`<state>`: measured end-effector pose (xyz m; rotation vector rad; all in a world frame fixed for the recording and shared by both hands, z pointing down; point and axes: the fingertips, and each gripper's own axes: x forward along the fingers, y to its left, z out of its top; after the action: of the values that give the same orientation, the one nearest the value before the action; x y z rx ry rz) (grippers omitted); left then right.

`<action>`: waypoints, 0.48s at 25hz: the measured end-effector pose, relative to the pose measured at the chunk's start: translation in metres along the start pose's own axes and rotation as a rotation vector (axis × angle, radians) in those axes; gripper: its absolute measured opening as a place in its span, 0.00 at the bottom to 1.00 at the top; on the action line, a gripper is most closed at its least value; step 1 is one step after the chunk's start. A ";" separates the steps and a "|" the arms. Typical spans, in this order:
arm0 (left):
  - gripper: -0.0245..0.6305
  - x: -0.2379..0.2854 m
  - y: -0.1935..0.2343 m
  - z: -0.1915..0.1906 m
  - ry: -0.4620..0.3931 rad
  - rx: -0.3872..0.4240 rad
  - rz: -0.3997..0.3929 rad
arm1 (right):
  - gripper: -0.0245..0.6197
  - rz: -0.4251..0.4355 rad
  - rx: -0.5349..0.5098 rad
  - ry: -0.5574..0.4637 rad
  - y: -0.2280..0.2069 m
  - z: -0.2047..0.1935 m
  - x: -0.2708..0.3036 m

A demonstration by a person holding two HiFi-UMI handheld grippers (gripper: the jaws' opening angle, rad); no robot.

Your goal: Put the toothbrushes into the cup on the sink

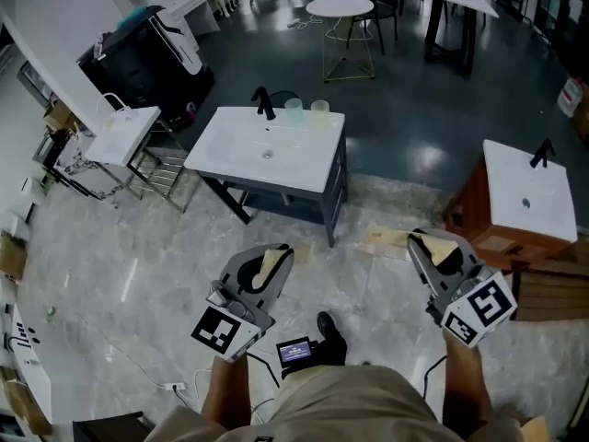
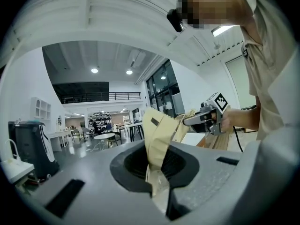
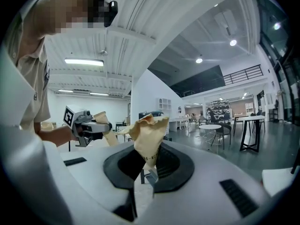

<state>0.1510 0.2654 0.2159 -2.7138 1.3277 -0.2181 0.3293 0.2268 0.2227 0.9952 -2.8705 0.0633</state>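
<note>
My left gripper (image 1: 273,263) is shut on a beige paper-wrapped toothbrush (image 1: 270,264). In the left gripper view that packet (image 2: 156,137) sticks up from between the closed jaws of the left gripper (image 2: 161,187). My right gripper (image 1: 440,250) is shut on a second beige wrapped toothbrush (image 1: 443,248), seen upright in the right gripper (image 3: 143,176) as a crumpled packet (image 3: 147,135). Both grippers are held level in front of the person, well short of the white sink (image 1: 237,150). Two pale cups (image 1: 294,110) (image 1: 320,110) stand at the sink's back edge beside a black tap (image 1: 264,104).
A second white sink (image 1: 512,201) on a wooden stand is at the right. A low white stand (image 1: 121,136) and a wire rack (image 1: 164,175) are left of the sink. A round white table (image 1: 340,7) stands farther back. A cable (image 1: 138,366) runs across the marble floor.
</note>
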 end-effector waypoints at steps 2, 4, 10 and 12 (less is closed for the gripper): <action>0.09 0.009 0.030 -0.004 -0.005 -0.001 0.003 | 0.09 -0.004 -0.001 0.006 -0.010 0.002 0.029; 0.09 0.018 0.063 -0.009 -0.017 -0.006 0.009 | 0.09 -0.003 -0.008 0.016 -0.018 0.004 0.060; 0.09 0.045 0.134 -0.018 -0.038 0.001 -0.036 | 0.09 -0.009 -0.030 0.018 -0.034 0.022 0.142; 0.09 0.051 0.150 -0.018 -0.054 -0.003 -0.043 | 0.09 -0.006 -0.036 0.027 -0.036 0.025 0.160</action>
<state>0.0627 0.1334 0.2130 -2.7321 1.2579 -0.1458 0.2244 0.0980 0.2161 0.9895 -2.8338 0.0239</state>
